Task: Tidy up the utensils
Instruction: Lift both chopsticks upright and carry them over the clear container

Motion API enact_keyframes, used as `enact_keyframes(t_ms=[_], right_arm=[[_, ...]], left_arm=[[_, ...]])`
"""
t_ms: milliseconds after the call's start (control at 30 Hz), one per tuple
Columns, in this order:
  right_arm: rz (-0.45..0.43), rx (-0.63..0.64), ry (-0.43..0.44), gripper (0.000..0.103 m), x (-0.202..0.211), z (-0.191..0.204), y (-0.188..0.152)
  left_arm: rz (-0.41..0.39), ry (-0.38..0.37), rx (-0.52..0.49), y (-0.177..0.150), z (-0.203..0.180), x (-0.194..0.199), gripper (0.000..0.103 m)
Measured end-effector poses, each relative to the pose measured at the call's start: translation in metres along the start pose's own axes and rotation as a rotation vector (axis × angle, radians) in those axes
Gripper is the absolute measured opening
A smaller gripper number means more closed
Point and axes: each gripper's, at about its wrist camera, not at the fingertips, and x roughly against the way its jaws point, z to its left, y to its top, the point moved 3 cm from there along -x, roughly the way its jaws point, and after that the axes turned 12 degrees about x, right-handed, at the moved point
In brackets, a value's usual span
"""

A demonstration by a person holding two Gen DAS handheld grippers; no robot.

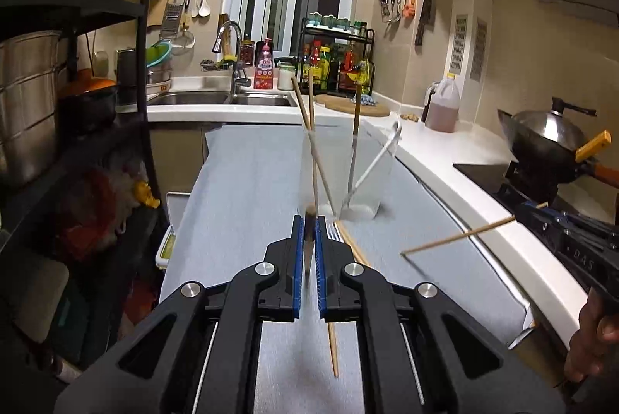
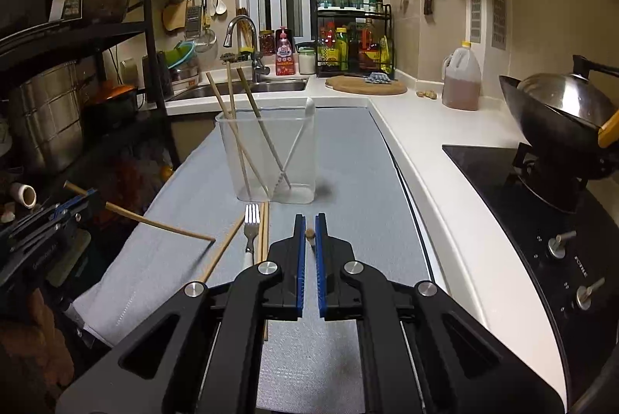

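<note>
Two grippers, left [image 1: 308,220] and right [image 2: 309,226], each clamp a chopstick [image 2: 158,224] end-on; the cup [image 2: 271,154] stands ahead, frame centre, nearer the right.

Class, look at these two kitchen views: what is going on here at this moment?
A person is sorting utensils into a clear container on a grey mat. The left gripper and the right gripper are each shut on a wooden chopstick, both held above the mat. The container already holds three chopsticks and a white utensil. A fork and two more chopsticks lie on the mat, not yet put away.
</note>
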Motion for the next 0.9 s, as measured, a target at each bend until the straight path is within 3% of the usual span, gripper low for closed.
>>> enact_keyframes(t_ms=[467,900], right_arm=[[0.015,-0.040,0.078,0.005,-0.005,-0.018,0.084],[-0.185,-0.028,0.050,0.005,-0.017,-0.039,0.211]], left_arm=[[0.051,-0.033,0.009,0.088,-0.018,-0.024,0.006],[0.003,-0.082,-0.040,0.202,-0.059,-0.065,0.006]])
